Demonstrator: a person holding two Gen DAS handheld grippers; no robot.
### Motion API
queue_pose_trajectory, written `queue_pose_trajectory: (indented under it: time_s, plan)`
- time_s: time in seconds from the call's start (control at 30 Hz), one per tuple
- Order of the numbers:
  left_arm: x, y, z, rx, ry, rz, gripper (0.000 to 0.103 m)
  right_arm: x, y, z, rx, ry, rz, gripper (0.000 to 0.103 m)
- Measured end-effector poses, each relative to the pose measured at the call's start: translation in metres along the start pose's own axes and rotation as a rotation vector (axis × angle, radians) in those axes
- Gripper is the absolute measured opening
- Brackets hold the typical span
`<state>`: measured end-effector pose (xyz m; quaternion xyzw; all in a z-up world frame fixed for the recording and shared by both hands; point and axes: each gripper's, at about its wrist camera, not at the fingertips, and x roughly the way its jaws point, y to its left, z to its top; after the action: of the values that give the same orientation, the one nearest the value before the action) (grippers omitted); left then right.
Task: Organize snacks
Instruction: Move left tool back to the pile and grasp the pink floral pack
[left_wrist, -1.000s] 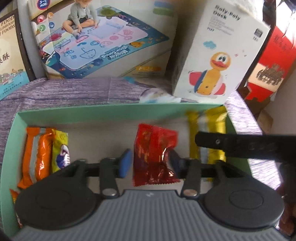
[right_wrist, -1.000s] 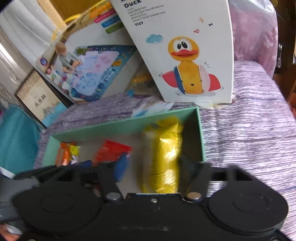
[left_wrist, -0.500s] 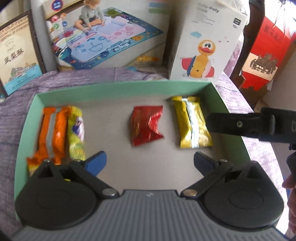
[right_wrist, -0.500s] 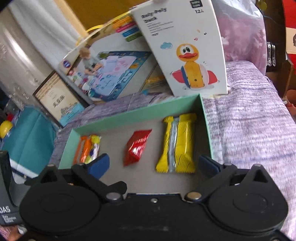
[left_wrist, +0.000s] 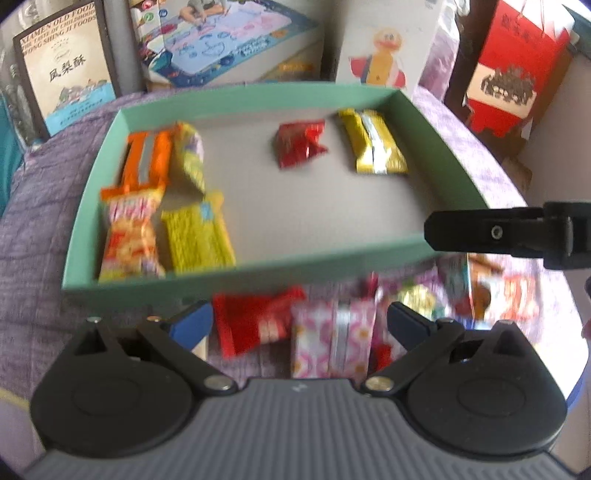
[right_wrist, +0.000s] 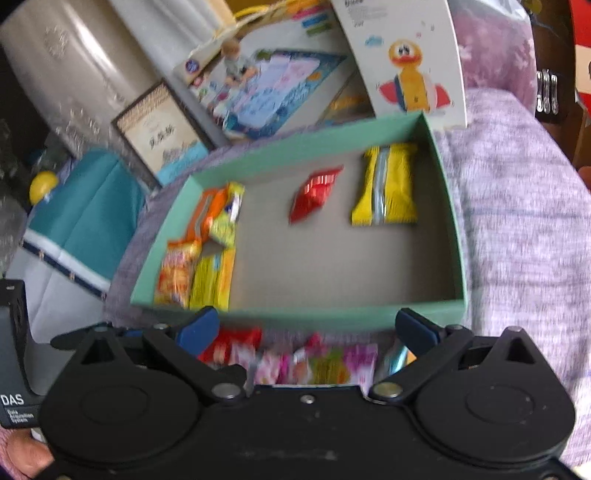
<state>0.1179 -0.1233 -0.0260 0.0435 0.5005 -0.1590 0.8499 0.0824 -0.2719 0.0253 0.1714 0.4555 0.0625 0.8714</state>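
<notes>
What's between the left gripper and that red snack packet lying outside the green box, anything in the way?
Nothing visible. The left gripper is open, and the red packet lies on the purple cloth between its spread fingers, just short of the green box's near wall. A pink floral packet lies beside it.

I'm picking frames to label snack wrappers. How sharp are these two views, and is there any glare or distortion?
Left wrist view: motion blur smears the loose snacks in front of the green box; the red packet inside is soft, and bright light washes out the duck box. Right wrist view: similarly blurred, the yellow packet readable only by colour; fisheye bends the box walls in both.
</notes>
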Motion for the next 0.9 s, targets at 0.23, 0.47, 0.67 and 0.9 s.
queue_pose_trajectory:
  time_s: [0.23, 0.47, 0.67, 0.9]
  plan:
    - [0.011, -0.001, -0.028, 0.002, 0.051, 0.019, 0.103, -0.005, -0.003, -0.029, -0.018, 0.05, 0.054, 0.103]
    - [0.021, -0.003, -0.033, -0.001, 0.063, 0.049, 0.103, -0.013, -0.013, -0.039, -0.096, 0.057, 0.046, 0.1]
    - [0.032, -0.009, -0.026, -0.011, 0.066, 0.043, 0.096, -0.021, -0.022, -0.046, -0.147, 0.052, 0.031, 0.087]
    - [0.034, -0.017, -0.032, 0.063, 0.066, 0.052, 0.06, -0.012, -0.015, -0.061, -0.186, 0.118, 0.013, 0.077]
